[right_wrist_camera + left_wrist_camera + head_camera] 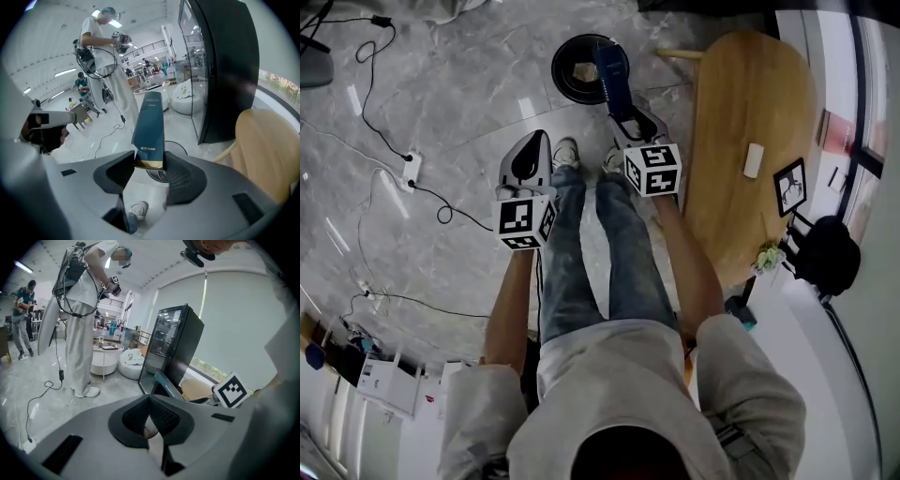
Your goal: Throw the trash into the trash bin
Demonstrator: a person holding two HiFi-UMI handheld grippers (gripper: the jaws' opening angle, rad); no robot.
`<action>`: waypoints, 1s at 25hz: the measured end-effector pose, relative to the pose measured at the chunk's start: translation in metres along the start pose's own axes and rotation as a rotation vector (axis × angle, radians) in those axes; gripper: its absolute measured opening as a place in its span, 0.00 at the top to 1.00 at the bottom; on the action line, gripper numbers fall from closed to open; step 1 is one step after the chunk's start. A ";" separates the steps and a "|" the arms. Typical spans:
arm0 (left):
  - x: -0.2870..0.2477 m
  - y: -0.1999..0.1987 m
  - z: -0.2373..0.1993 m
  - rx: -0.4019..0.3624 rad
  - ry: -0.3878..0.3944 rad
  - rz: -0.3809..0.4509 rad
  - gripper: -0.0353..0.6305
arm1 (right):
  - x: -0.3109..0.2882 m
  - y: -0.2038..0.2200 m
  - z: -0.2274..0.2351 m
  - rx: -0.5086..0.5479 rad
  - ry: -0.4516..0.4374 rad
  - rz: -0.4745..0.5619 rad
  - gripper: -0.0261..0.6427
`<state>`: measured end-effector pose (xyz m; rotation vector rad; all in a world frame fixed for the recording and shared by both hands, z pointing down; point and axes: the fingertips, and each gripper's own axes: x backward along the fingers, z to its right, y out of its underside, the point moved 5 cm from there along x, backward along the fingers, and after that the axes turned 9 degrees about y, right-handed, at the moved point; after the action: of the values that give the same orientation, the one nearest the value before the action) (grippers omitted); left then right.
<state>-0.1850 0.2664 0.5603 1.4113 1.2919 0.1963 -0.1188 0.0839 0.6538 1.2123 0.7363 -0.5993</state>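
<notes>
Two grippers are out ahead of me over the grey marble floor [441,103]. My right gripper [627,116] is clamped on the near end of a long dark-teal box [607,70], whose far end shows against the right side of the round black trash bin [562,77] standing on the floor past my shoes, left of the wooden table [750,103]. My left gripper [537,142] has its jaws pressed together, nothing between them.
</notes>
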 end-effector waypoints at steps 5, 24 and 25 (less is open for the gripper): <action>-0.004 0.000 -0.002 -0.001 0.011 -0.009 0.92 | -0.037 0.015 0.002 0.015 0.011 -0.103 0.64; -0.004 -0.003 -0.031 -0.010 0.010 -0.051 0.92 | -0.099 0.028 -0.002 0.064 0.058 -0.190 0.58; -0.004 -0.003 -0.032 -0.011 0.008 -0.054 0.92 | -0.094 0.024 -0.003 0.070 0.063 -0.166 0.65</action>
<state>-0.2111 0.2821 0.5707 1.3658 1.3322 0.1718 -0.1610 0.0954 0.7409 1.2473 0.8816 -0.7313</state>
